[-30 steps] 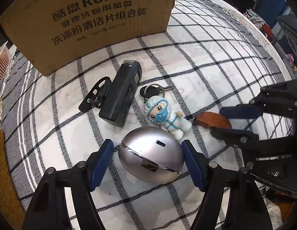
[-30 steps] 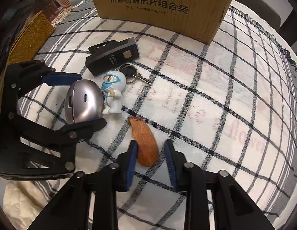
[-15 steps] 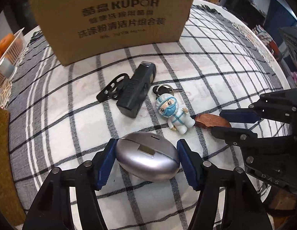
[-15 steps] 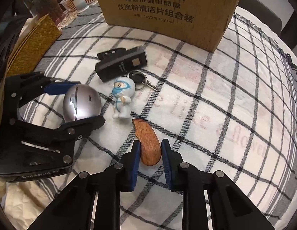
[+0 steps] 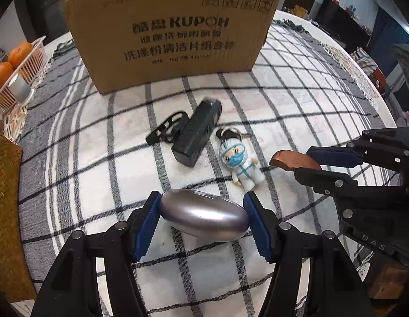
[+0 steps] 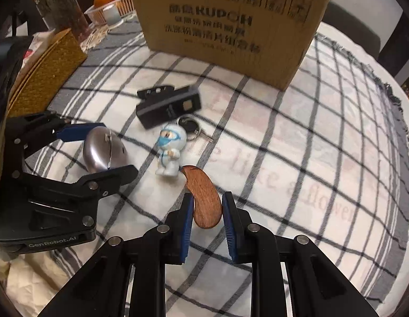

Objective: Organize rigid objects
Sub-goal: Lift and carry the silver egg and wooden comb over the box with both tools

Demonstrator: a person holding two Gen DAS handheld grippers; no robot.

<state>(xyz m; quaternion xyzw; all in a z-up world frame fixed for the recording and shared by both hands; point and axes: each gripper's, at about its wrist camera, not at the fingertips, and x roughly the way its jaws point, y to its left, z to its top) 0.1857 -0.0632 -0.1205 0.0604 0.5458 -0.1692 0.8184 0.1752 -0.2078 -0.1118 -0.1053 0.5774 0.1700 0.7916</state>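
Note:
My left gripper [image 5: 203, 218] is shut on a silver egg-shaped metal object [image 5: 204, 218] and holds it above the checked cloth; it also shows in the right wrist view [image 6: 104, 153]. My right gripper [image 6: 206, 211] is shut on a curved brown wooden piece [image 6: 204, 198], also lifted; the piece shows in the left wrist view [image 5: 291, 159]. On the cloth lie a black bike light with strap [image 5: 196, 132] and a masked white figurine keychain [image 5: 241, 161] with a key ring [image 6: 190, 126].
A large KUPOH cardboard box [image 5: 175, 34] stands at the back. A white basket with oranges [image 5: 14, 66] is at the far left. A woven yellow box [image 6: 43, 76] sits at the left. The round table's edge [image 6: 399, 100] curves on the right.
Both grippers closed on their objects and rose and pulled back from the table. The silver egg and the wooden piece left the cloth. The light and figurine stayed put.

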